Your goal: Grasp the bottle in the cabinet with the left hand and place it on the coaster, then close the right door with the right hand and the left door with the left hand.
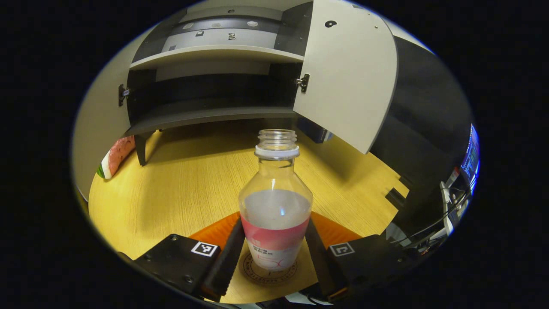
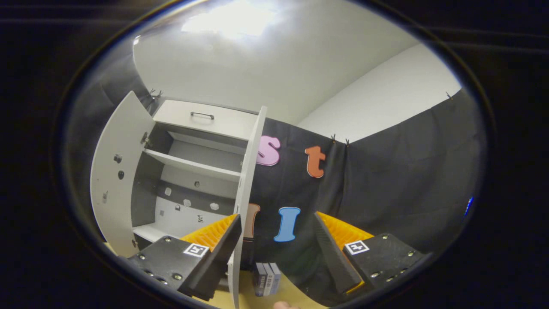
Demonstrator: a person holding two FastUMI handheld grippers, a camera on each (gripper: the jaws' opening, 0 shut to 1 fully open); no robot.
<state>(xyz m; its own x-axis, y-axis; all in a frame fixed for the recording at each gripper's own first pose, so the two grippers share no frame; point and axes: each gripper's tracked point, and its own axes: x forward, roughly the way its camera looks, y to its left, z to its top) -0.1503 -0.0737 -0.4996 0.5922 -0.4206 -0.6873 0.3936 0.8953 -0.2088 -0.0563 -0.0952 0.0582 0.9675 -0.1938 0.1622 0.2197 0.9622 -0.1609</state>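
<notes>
A clear plastic bottle (image 1: 275, 201) with no cap and a pink label stands upright on a round coaster (image 1: 250, 272) on the yellow wooden table (image 1: 184, 184). My left gripper (image 1: 274, 234) has a finger against each side of the label, shut on the bottle. Behind it is the cabinet (image 1: 214, 113), its lower compartment bare, with the right door (image 1: 347, 77) and the left door (image 1: 96, 128) both swung open. My right gripper (image 2: 278, 231) is open and holds nothing. It hangs in the air, facing the right door's (image 2: 245, 189) free edge, which lies just inside its left finger.
A watermelon-slice toy (image 1: 115, 156) lies by the cabinet's left leg. A drawer with a handle (image 2: 202, 115) tops the cabinet. Small boxes (image 2: 266, 278) stand on the table right of the cabinet. Screens and cables (image 1: 463, 171) sit at the far right.
</notes>
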